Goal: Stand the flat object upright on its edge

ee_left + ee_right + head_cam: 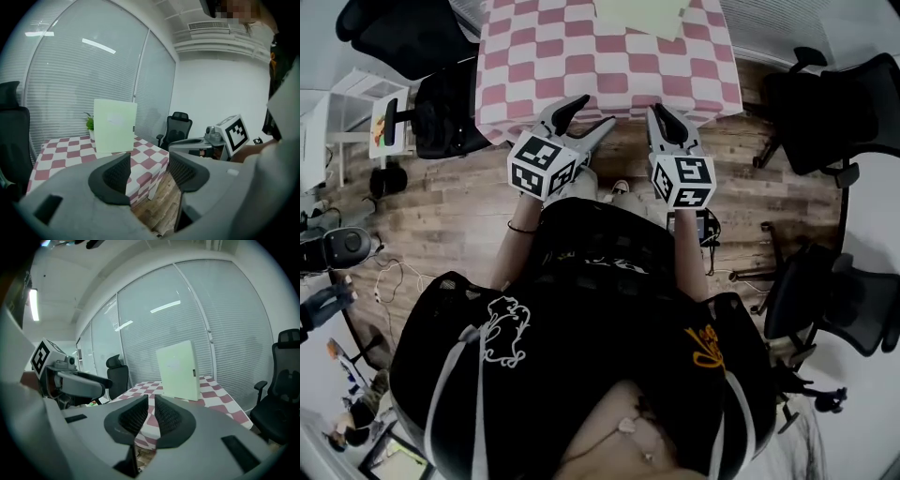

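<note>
1. Pale green flat board (pixel 115 125): stands upright on its edge on the pink-checked table (pixel 553 66), toward the far side, well apart from both my claws.
2. My left gripper (pixel 149 171): jaws apart, nothing between them, held off the table's near edge over the wooden floor (pixel 469 202).
3. My right gripper (pixel 151 411): jaws drawn nearly together, empty, beside the left.

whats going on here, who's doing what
A person holding two claws stands back from the checkered table. The pale green flat board already stands upright on the table, untouched. The left claw is open and empty; the right claw is shut on nothing. Both hang over the floor.
</note>
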A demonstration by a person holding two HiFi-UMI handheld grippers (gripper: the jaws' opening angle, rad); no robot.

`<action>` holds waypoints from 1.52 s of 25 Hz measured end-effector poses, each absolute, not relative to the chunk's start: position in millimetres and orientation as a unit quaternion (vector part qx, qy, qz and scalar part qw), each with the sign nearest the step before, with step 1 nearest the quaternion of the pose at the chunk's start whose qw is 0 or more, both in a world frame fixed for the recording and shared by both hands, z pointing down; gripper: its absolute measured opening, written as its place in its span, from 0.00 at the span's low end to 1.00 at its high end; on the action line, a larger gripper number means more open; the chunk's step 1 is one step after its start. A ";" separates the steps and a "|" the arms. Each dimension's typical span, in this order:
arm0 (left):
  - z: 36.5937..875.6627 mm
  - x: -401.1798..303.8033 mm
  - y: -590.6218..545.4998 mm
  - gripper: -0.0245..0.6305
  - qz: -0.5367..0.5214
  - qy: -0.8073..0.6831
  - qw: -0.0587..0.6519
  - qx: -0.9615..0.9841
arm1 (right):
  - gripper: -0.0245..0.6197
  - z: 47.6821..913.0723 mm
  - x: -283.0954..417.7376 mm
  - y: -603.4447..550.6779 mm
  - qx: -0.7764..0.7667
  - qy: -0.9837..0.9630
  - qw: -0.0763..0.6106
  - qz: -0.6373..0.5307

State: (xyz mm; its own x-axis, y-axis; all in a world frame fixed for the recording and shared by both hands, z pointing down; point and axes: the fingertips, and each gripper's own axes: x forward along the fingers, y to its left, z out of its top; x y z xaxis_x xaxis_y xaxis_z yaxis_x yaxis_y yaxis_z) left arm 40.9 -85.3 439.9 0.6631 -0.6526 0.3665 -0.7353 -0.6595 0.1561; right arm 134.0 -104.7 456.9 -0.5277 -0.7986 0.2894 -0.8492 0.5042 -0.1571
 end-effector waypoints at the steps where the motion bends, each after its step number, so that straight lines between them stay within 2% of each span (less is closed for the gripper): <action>1: 437.6 41.1 -84.4 0.45 0.141 -0.385 0.145 0.901 | 0.11 457.1 131.6 -103.5 0.475 -0.864 0.091 0.140; 14: 439.7 17.8 -63.6 0.40 0.165 -0.365 0.131 0.907 | 0.10 461.7 102.2 -93.2 0.481 -0.858 0.097 0.152; 38: 436.8 -117.2 35.6 0.20 0.121 -0.334 0.124 0.927 | 0.10 457.1 -46.1 24.0 0.496 -0.848 0.117 0.141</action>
State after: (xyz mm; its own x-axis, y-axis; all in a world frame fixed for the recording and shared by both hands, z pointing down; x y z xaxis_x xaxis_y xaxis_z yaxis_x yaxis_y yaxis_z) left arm -117.2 35.6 436.8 0.7477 -0.5890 0.3067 -0.6489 -0.7460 0.1495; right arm -46.1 24.0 457.1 -0.4798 -0.8092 0.3391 -0.8754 0.4674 -0.1234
